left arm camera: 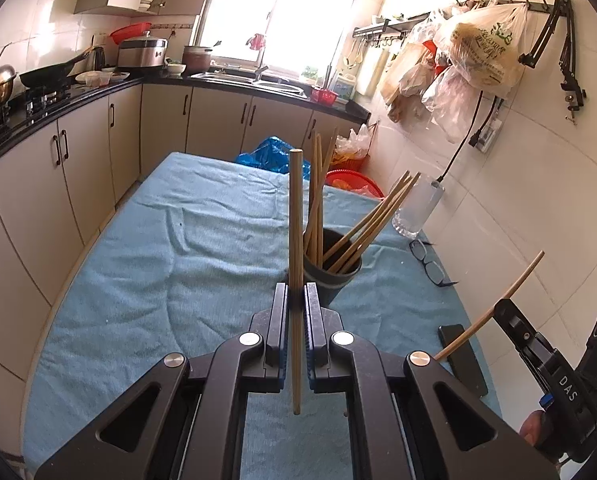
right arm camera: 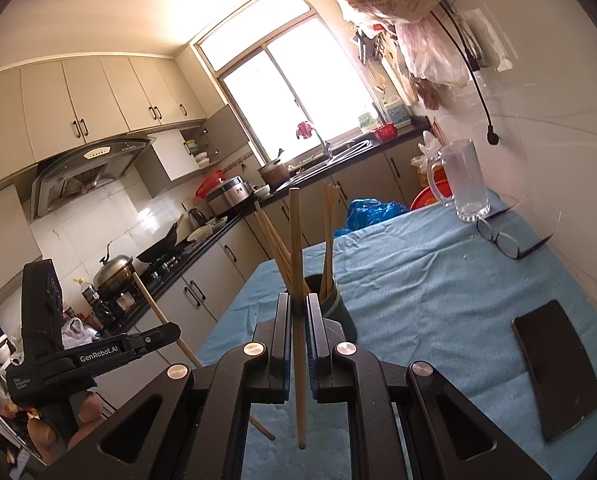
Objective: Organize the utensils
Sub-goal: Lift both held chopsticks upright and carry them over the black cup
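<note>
Only the right view shows the stove hood [right arm camera: 86,176]. Each gripper, left [left arm camera: 297,300] and right [right arm camera: 298,308], pinches one upright pale wooden chopstick [left arm camera: 296,240] just before the dark cup [left arm camera: 334,272] of chopsticks on the blue cloth [left arm camera: 178,260].

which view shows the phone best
The right wrist view: the black phone lies face-up and fully visible on the blue cloth. In the left wrist view the phone is foreshortened, partly crossed by the right gripper's chopstick.
</note>
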### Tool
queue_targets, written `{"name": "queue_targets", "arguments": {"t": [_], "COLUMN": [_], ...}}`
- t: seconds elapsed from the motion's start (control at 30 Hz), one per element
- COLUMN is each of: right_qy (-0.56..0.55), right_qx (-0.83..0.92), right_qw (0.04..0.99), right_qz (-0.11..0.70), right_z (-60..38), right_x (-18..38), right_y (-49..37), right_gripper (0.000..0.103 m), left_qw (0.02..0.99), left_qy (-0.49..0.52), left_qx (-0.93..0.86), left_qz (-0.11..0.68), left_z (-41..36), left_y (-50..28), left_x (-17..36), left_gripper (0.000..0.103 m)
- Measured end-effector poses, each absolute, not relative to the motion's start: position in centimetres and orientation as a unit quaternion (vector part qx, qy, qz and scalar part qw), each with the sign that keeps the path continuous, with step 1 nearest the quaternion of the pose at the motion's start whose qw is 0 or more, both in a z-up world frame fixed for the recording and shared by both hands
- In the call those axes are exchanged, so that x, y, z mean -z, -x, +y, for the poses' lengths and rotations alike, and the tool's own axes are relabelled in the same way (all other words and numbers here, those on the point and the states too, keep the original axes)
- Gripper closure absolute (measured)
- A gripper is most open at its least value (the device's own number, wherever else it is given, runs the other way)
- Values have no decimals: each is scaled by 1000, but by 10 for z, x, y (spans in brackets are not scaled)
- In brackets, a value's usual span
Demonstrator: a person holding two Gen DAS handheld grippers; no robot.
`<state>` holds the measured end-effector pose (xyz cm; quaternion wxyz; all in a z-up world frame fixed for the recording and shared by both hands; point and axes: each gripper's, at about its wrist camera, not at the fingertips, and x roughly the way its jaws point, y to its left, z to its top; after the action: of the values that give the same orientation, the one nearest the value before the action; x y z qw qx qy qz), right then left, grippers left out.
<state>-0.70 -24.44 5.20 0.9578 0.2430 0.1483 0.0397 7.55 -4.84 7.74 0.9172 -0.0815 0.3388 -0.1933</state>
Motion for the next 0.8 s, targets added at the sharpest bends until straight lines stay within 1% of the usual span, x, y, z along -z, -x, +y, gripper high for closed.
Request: {"name": "queue_targets", "arguments": {"t": [0.43,0.8], "right_qy": [-244,-249], "right_qx": [-31,-22], "right_qw": [961,962], "right_qz": [124,106], "right_z": [-261,-276], "right_x": [-87,-117], "right_y": [-1,-31], "right_gripper": [95,96], "left_qw": [921,928], "left_qy": [88,92], "left_qx": [203,205], "left_qz": [321,298], "left_z": [-42,-49], "left_y": [-96,-133], "left_x": [-116,-153], "left_gripper": [96,96]}}
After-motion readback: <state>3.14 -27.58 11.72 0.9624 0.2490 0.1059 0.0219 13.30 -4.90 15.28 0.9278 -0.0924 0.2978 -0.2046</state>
